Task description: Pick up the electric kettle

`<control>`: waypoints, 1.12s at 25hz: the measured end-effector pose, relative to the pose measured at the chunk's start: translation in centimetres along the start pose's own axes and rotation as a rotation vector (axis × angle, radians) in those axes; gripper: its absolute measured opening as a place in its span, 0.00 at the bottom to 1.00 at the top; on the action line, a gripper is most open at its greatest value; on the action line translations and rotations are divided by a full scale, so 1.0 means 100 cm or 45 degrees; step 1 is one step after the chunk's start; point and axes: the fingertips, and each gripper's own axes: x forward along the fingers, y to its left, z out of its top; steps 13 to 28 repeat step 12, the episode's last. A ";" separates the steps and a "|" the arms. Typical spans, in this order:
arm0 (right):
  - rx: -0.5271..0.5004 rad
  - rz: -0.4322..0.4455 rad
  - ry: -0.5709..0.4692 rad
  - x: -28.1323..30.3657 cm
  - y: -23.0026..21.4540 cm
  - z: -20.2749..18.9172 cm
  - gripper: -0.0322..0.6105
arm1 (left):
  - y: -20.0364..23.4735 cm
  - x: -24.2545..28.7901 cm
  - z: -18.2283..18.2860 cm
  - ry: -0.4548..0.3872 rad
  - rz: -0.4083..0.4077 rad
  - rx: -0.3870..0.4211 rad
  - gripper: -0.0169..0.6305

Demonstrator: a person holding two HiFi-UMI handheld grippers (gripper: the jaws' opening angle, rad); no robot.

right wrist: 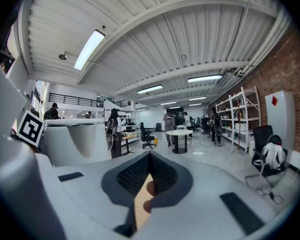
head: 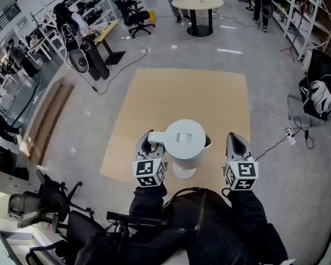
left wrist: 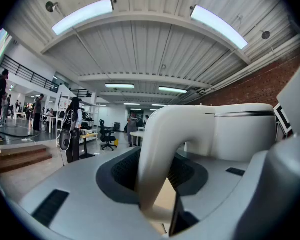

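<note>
Left arm (head: 147, 203) and right arm (head: 247, 207) reach forward, near level. The left gripper (head: 149, 139) clamps the kettle handle (left wrist: 160, 149); beside it, the right gripper (head: 236, 138) is closed, empty.

- Left gripper (head: 145, 138) and right gripper (head: 238, 141): pale grey moulded shells, narrowing to the tips.
- Marker cubes (head: 149, 171): white faces with black square patterns, one on each gripper.
- Pads (right wrist: 132, 176): dark, ribbed.
- Sleeves (head: 148, 200): black, long, creased.
</note>
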 end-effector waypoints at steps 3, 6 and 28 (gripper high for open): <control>0.000 0.001 0.003 0.001 0.002 0.000 0.05 | 0.002 0.000 0.001 -0.002 0.000 -0.001 0.24; 0.001 -0.003 0.002 0.001 0.001 0.000 0.05 | 0.003 0.000 0.000 0.001 0.003 0.003 0.24; 0.012 -0.018 -0.001 -0.004 -0.006 -0.004 0.05 | -0.002 -0.003 -0.006 0.012 0.015 0.008 0.24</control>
